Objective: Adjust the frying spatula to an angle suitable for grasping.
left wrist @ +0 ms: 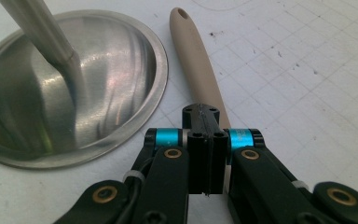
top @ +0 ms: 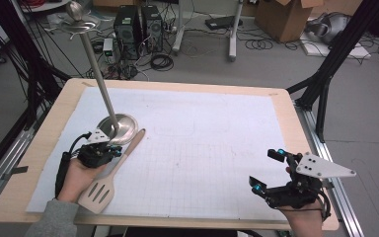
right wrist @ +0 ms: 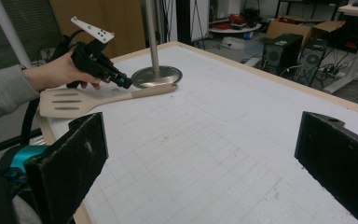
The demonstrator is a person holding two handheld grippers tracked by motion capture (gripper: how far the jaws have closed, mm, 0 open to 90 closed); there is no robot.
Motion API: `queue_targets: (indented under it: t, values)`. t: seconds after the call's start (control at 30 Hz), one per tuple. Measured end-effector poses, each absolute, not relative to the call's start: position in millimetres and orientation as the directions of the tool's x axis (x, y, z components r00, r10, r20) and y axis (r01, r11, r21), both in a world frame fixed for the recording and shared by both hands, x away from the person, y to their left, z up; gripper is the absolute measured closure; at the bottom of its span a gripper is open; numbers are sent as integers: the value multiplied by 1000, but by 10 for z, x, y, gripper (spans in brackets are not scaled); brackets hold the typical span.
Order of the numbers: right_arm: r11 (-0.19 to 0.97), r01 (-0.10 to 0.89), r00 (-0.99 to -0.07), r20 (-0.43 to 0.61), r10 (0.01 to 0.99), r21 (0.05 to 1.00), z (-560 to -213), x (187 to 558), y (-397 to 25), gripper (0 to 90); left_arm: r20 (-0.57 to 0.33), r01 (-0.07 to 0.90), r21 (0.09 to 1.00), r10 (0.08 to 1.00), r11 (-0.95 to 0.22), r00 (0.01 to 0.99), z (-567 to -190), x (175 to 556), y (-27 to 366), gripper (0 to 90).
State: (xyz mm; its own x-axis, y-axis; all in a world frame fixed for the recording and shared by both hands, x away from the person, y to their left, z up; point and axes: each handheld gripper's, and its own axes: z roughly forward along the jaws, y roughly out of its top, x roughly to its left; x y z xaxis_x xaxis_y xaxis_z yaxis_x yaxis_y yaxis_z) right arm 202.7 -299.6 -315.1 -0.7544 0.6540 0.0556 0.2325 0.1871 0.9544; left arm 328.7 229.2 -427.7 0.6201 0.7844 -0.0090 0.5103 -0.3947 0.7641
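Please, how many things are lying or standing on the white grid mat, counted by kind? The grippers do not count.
Beige slotted spatula: 1
Metal stand with round base and pole: 1
Total: 2

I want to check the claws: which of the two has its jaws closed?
The left claw, beside the beige spatula near the metal stand base, is closed; its jaws meet. The right claw has its jaws wide apart.
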Motion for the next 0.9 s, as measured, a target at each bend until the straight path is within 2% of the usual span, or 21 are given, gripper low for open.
queue_targets:
  t: [0.9]
  values:
    - [187,239,-756,62,651,953,-3178,2039,-2994,14,8,518,724,757,-454,653,-4381,3345,2237,896]
